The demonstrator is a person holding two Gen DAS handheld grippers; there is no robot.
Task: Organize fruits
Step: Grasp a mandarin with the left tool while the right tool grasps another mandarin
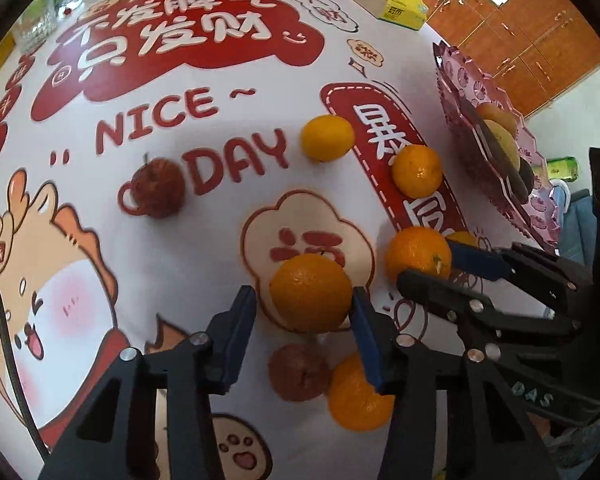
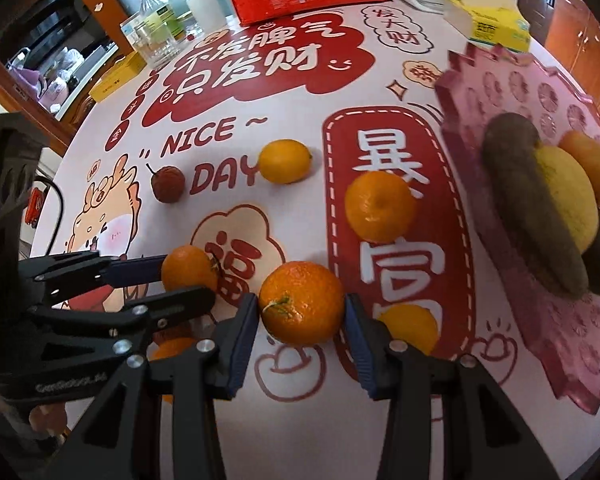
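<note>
1. Left claw (image 1: 305,312) pinches an orange (image 1: 310,293) just above the printed surface (image 1: 204,240).
2. Beside it, the right claw (image 2: 302,314) pinches a stemmed orange (image 2: 301,303).
3. Farther off, a lemon (image 2: 285,161) and a wrinkled red fruit (image 2: 168,183) lie loose.
4. The pink tray (image 2: 580,340) holds more fruit at right.

I am seeing my black grippers' blue pads (image 1: 364,340) flanking bright orange tangerines (image 2: 302,304); a yellow lemon (image 1: 327,138), a dark red wrinkled fruit (image 1: 159,188), a pink patterned tray (image 2: 540,92), and a white-and-red cartoon tablecloth (image 1: 180,240).
</note>
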